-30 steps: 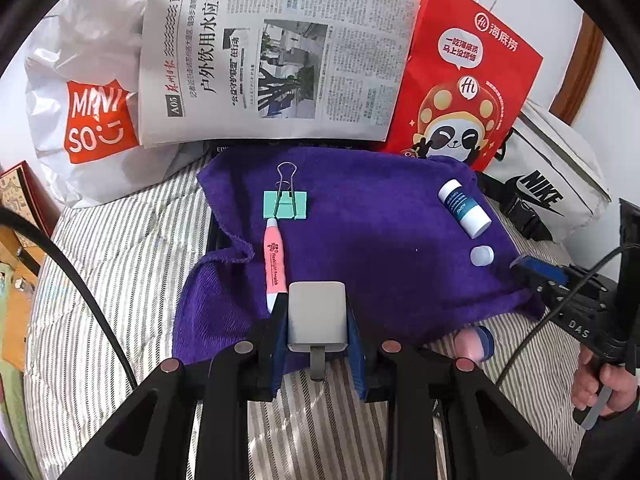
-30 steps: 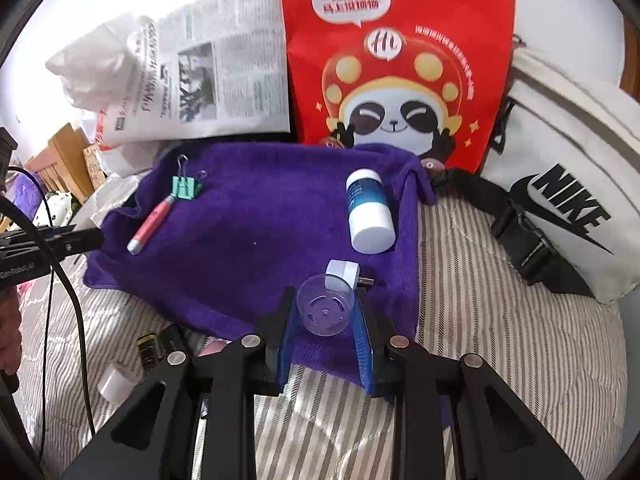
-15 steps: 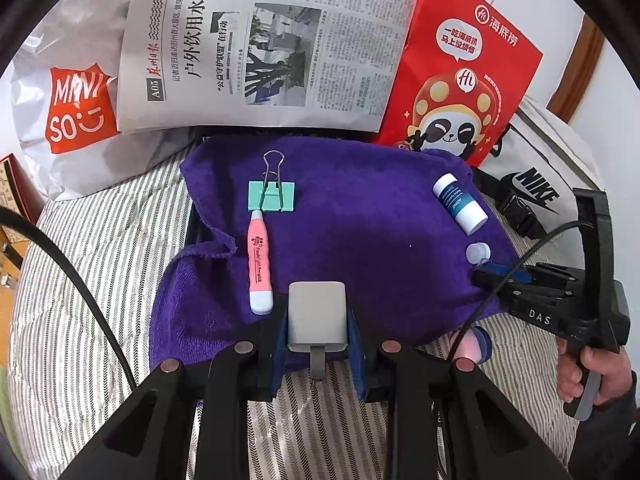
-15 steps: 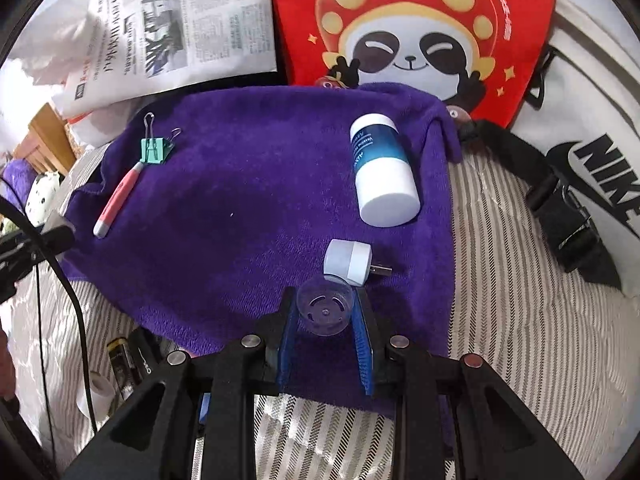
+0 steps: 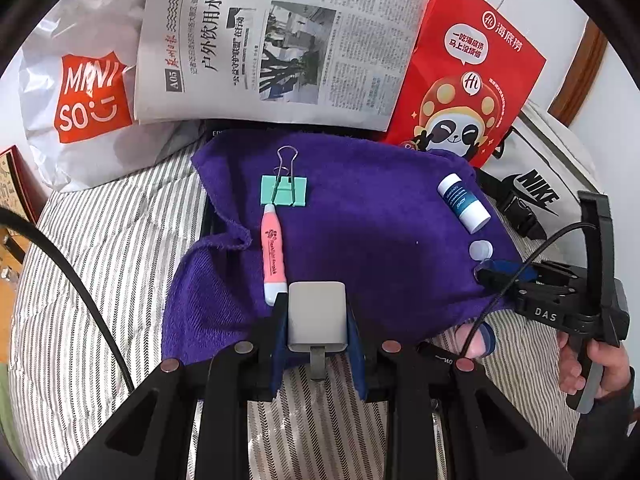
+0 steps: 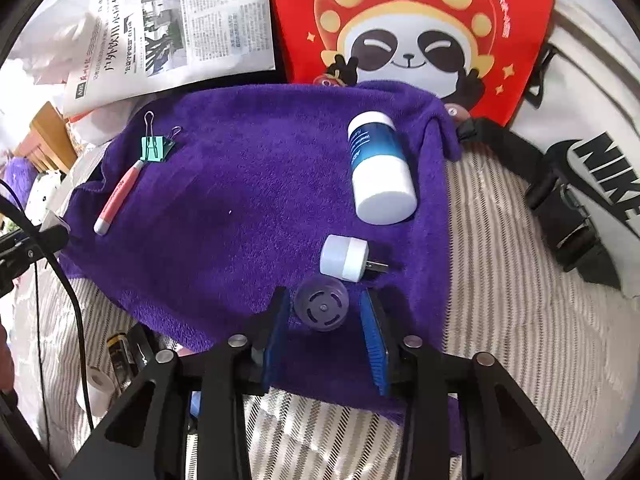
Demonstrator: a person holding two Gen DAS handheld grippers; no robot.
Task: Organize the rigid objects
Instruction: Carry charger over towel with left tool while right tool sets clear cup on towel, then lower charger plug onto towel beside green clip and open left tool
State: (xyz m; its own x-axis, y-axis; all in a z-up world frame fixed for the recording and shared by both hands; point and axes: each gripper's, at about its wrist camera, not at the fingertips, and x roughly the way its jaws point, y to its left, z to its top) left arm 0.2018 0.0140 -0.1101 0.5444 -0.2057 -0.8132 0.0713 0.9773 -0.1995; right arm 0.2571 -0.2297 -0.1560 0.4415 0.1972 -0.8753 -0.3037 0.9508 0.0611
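A purple towel lies spread on the striped bedding. On it lie a green binder clip, a pink pen, a blue-and-white bottle and a small white plug. My left gripper is shut on a grey square hook, held over the towel's near edge. My right gripper is at the towel's right edge and its jaws are opening. A clear round cap rests on the towel between the pads, with a gap on each side.
A newspaper, a red panda bag, a white Miniso bag and a white Nike bag crowd the far and right sides. A tape roll and dark batteries lie near the towel's front-left edge.
The right gripper came down close to the towel and its jaws spread off the clear cap, which now lies loose. The left gripper keeps its grip on the grey hook.
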